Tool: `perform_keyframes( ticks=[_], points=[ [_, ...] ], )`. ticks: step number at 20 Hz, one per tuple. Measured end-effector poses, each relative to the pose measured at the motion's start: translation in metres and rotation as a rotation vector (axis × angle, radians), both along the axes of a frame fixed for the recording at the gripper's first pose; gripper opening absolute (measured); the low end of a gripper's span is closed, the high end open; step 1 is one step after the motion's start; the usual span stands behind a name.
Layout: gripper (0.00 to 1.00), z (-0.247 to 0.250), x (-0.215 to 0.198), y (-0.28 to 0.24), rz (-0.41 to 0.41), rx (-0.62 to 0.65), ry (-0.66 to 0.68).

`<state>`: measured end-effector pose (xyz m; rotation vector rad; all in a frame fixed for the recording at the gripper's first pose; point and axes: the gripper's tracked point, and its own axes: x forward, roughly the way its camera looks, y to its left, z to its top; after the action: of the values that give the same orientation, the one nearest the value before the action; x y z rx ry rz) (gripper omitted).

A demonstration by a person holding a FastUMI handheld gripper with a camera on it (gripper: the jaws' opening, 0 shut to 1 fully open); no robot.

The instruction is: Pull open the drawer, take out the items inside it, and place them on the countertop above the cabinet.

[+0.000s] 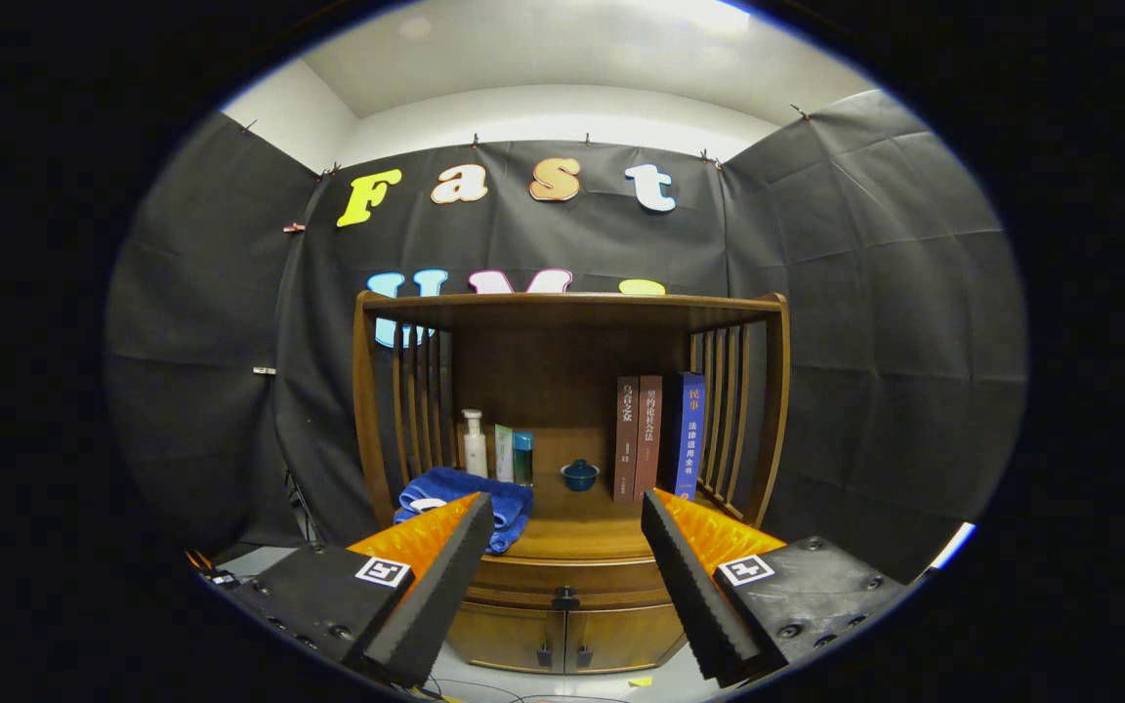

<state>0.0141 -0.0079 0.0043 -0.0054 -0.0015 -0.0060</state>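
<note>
We counted three books [658, 436] standing upright side by side at the right of the countertop [577, 535], two with brown spines and one blue, the blue one nearest the slatted side rail [730, 430]. At the left stood three toiletry containers in a row: one white pump bottle [475, 444], one pale green tube [504, 452] and one teal bottle [522, 458], all close together. One folded blue towel [465, 493] lay in front of them, partly behind the left finger, and one small dark blue lidded pot [580, 475] sat alone near the middle, between the bottles and the books. Below the countertop's front edge we saw one drawer [562, 576], closed, with one dark knob [565, 594] at its centre, and beneath it two cabinet doors [564, 637], each with a small dark handle. The cabinet [377, 410] was of brown wood with a top shelf and slatted sides, and it stood on a pale floor against black cloth walls, with a white ceiling above. The gripper [566, 508] was held level, facing the cabinet front and well back from it, its two fingers spread wide apart and gripping nothing; the drawer knob appeared in the gap between them, beyond their tips.
</note>
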Motion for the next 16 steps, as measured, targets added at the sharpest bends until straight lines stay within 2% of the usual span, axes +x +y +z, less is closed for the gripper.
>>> perform_keyframes(
  ticks=[10,16],
  points=[
    [0.99,-0.005,0.004,-0.002,0.015,0.022,0.002],
    [0.99,-0.026,0.011,-0.001,0.036,0.056,0.012]
  ],
)
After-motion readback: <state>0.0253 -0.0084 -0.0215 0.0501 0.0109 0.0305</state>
